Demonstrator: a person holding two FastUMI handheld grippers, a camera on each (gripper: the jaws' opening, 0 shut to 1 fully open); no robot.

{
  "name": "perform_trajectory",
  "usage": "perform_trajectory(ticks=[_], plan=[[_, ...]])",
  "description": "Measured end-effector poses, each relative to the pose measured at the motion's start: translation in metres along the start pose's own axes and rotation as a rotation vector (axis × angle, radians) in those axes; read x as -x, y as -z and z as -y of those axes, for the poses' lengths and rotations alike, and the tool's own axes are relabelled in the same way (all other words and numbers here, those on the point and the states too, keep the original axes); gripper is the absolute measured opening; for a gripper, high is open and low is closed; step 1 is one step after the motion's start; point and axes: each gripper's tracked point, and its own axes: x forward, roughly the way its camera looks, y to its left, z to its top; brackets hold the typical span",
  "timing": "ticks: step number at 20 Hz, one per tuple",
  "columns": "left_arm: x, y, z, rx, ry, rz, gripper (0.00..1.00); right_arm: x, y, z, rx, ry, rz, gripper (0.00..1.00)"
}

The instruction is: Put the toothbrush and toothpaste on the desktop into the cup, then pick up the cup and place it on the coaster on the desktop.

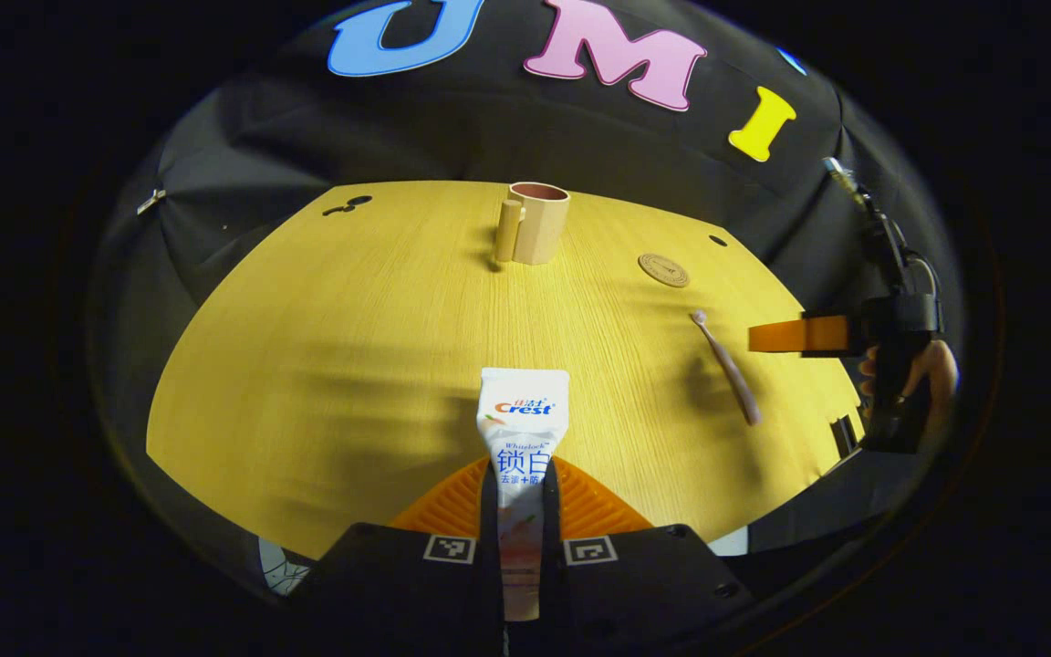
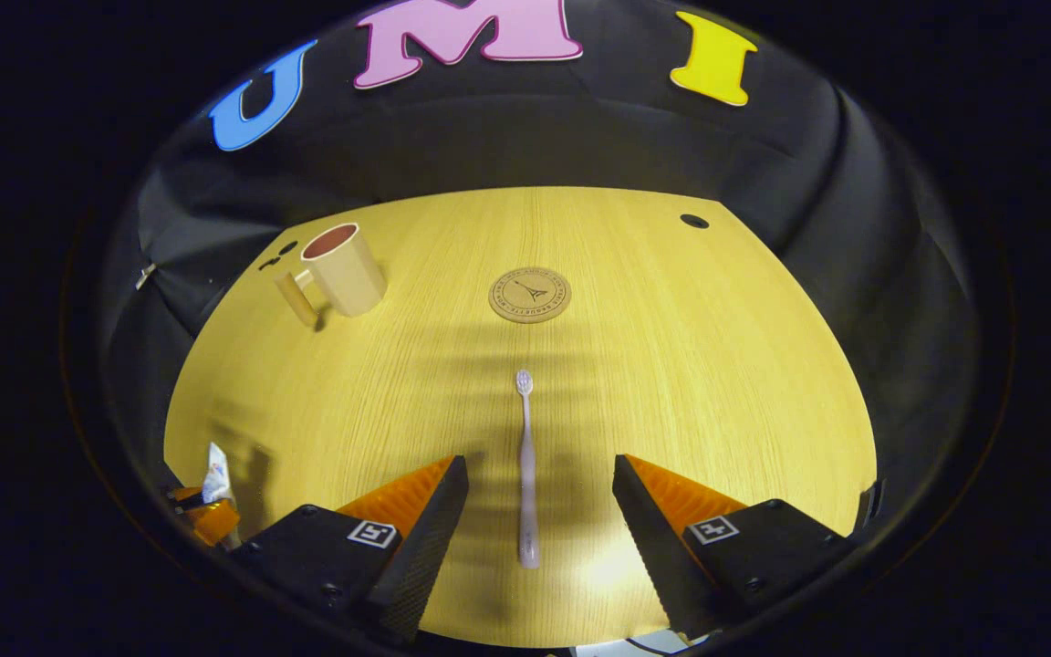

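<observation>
So: the left gripper [image 1: 520, 538] is clamped on the paste [image 1: 522, 438], both fingers pressing the tube's lower body, crimped end pointing ahead; from the right gripper view the tube looks lifted a little off the desk [image 2: 671, 365], though I cannot be sure of the gap. The cup [image 1: 535, 222] stands upright well ahead of this gripper, almost dead centre, handle toward the tool's left, mouth open upward. The right gripper [image 2: 539, 520] has its fingers wide apart, straddling the brush [image 2: 526, 465] without touching it; the brush lies flat between them, handle end nearest, bristle end pointing ahead toward the coaster [image 2: 530, 294]. The cup [image 2: 343, 269] sits ahead and well to that tool's left, the coaster straight ahead beyond the brush. Risks, as judgement. The tube is soft and held low, so the free end may flop and catch the cup rim, or the tube may slide in the grip. The cup looks light; a push on its rim or handle could tip it or skid it. The brush is thin and flat on the desk, so closing fingers may pinch too high and roll or flick it away. Both arms converging on the cup could clash.
</observation>
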Motion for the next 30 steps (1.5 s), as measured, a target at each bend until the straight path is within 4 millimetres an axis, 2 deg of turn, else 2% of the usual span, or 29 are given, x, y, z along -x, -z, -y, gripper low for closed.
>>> perform_trajectory(ticks=[5,9,12,19,20,21,22,23,25,26,27,30], plan=[[0.018,0.008,-0.012,0.048,-0.028,-0.004,0.21,-0.028,0.009,0.004,0.014,0.022,-0.063,0.98],[0.019,0.013,-0.018,0.062,-0.046,-0.02,0.21,-0.045,0.02,0.005,0.036,0.028,-0.128,0.98],[0.018,0.012,-0.018,0.052,-0.052,-0.026,0.21,-0.05,0.024,-0.004,0.014,0.0,-0.161,0.98],[0.005,-0.002,-0.019,0.054,-0.057,-0.029,0.21,-0.053,0.024,-0.003,0.001,0.006,-0.216,0.89],[0.004,-0.006,-0.019,0.047,-0.056,-0.025,0.21,-0.054,0.024,-0.002,-0.006,0.009,-0.216,0.58],[0.002,-0.01,-0.019,0.036,-0.054,-0.024,0.21,-0.053,0.023,-0.003,-0.002,0.007,-0.218,0.46],[0.0,-0.012,-0.018,0.024,-0.053,-0.023,0.21,-0.054,0.023,-0.003,0.008,0.002,-0.219,0.55],[-0.002,-0.015,-0.019,0.015,-0.052,-0.021,0.21,-0.055,0.022,-0.002,0.016,-0.001,-0.211,0.55],[-0.006,-0.019,-0.017,0.009,-0.047,-0.018,0.21,-0.052,0.022,-0.001,0.01,0.003,-0.198,0.18],[-0.008,-0.02,-0.016,0.008,-0.045,-0.018,0.21,-0.051,0.024,-0.003,0.027,-0.018,-0.201,0.1],[-0.009,-0.021,-0.015,0.007,-0.044,-0.017,0.16,-0.051,0.023,-0.005,0.067,-0.046,-0.193,0.1],[-0.01,-0.022,-0.009,0.019,-0.04,-0.017,0.25,-0.048,0.03,-0.007,0.146,-0.122,-0.208,0.06]])
